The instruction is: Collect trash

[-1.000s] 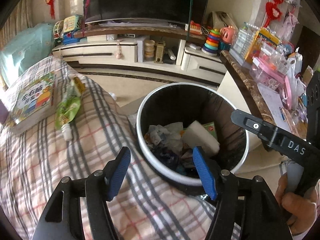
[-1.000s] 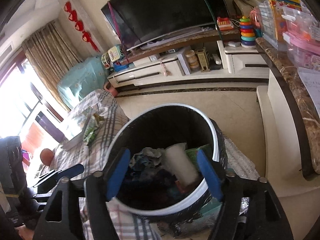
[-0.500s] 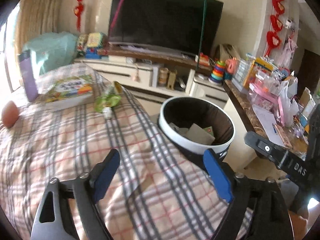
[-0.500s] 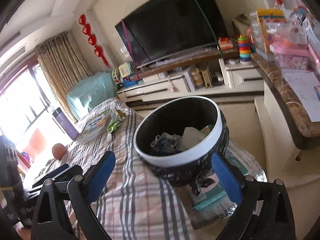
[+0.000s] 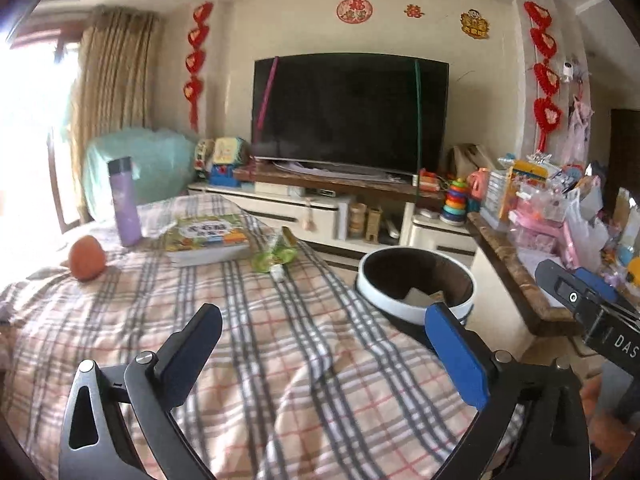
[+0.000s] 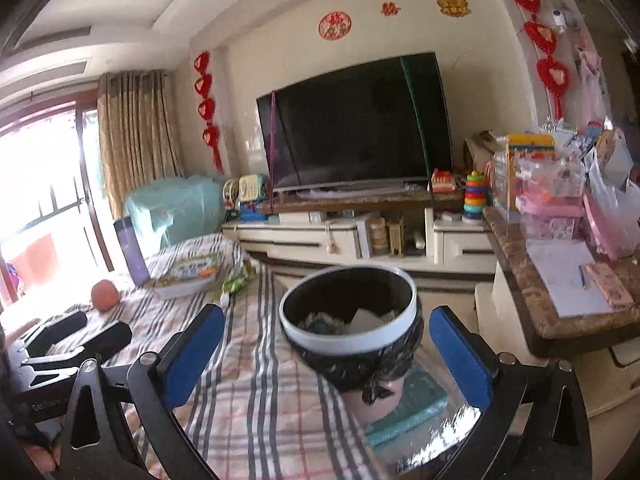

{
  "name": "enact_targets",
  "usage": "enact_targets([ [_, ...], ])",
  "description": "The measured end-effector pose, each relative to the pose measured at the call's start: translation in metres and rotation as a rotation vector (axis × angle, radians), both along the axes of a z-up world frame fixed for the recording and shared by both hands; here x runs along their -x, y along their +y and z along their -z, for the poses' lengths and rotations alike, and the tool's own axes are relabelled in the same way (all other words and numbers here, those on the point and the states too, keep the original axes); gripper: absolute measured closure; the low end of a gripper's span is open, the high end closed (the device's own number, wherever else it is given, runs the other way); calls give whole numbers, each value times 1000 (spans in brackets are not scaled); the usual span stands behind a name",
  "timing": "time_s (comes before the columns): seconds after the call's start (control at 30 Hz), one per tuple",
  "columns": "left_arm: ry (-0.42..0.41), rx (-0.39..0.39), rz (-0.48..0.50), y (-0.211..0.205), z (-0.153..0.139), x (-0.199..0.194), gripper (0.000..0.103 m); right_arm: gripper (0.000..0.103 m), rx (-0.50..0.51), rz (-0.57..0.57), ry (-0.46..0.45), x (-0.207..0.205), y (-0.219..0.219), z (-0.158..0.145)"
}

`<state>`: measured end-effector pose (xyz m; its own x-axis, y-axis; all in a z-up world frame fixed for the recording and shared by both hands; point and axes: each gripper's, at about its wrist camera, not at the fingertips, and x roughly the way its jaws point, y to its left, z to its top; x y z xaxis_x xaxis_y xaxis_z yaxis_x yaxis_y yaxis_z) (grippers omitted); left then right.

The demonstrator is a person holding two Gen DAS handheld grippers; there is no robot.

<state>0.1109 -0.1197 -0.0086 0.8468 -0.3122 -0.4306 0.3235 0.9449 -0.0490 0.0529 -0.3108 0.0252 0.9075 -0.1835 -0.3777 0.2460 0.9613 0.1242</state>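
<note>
- Green wrapper [image 5: 275, 254] lay on plaid surface [image 5: 280, 360], long axis toward TV [image 5: 348, 112], beside book [image 5: 208, 238].
- Bin [image 6: 350, 320] w/ trash stood right.
- Left tongs [image 5: 320, 360], right tongs [image 6: 326, 356]: both wide, empty.

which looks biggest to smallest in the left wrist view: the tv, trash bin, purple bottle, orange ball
As they appear in the left wrist view:
1. TV, by far the largest
2. trash bin
3. purple bottle
4. orange ball

The bottle and ball cover similar areas, so that order is unsure; the TV is also farthest away.
</note>
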Motion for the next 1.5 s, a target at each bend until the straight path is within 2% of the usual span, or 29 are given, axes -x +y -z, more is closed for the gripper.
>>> enact_targets([
  [0.2, -19, -14, -37, 7, 18, 17, 1, 0, -3, 6, 9, 7, 5, 21],
  [0.43, -22, -39, -91, 9, 24, 22, 1, 0, 34, 23, -22, 16, 10, 19],
  [1.03, -64, -47, -103, 11, 22, 29, 1, 0, 38, 20, -23, 16, 11, 23],
  [1.5, -64, -47, -94, 13, 24, 29, 1, 0, 21, 18, -28, 17, 9, 21],
])
